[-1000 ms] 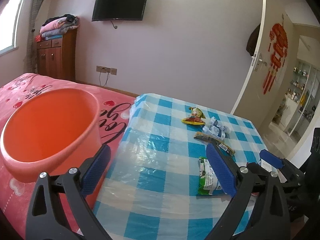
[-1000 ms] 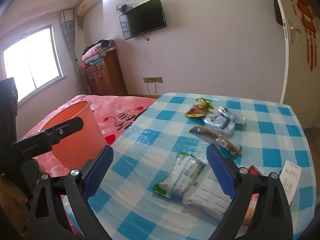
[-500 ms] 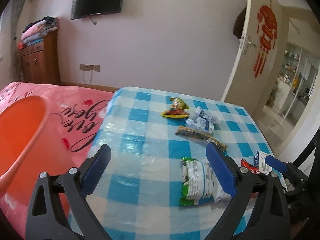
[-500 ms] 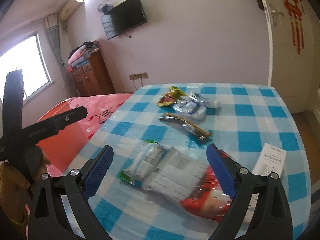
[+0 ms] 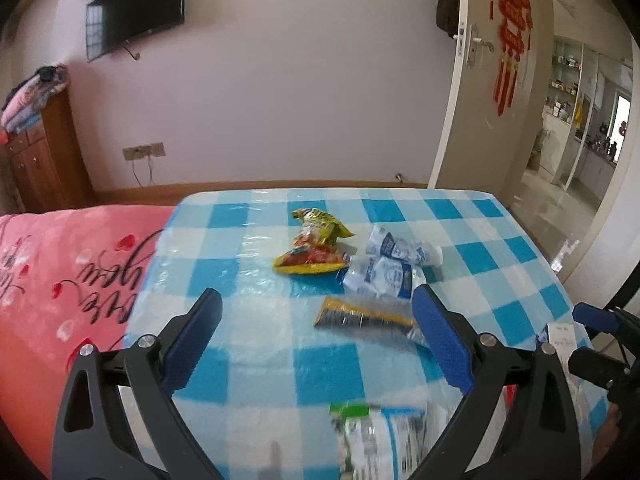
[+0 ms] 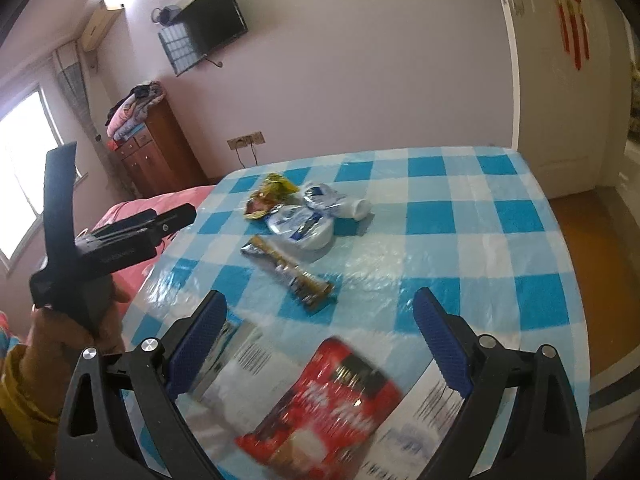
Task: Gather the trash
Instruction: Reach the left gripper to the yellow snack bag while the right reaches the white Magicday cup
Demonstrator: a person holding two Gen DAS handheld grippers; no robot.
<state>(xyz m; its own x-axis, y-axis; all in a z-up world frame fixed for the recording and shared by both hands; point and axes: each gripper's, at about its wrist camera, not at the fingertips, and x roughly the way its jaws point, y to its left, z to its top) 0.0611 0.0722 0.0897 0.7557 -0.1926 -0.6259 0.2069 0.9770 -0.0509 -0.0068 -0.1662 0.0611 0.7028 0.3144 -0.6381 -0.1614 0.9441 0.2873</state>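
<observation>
I see the desk with its blue-and-white checked plastic cloth filling most of both views, and the pink printed bedspread lies against its left side. On the far wall hangs a black flat television.

My left claw is spread wide with nothing between its blue pads, held above the near middle of the desk. My right claw is also spread wide and empty, hovering over the near right part of the desk.

The trash is scattered across the desk. Nearest, under the right claw, lies a red crinkled snack bag, blurred, resting on white printed paper. At the near edge in the left view is a green-and-white printed packet, also blurred. Toward the middle lies a long dark-and-gold wrapper. Beyond it are crumpled white-and-blue plastic packets, touching a yellow-and-red foil snack bag on their left, farthest out.

At the desk's right edge lies a small white paper slip.
</observation>
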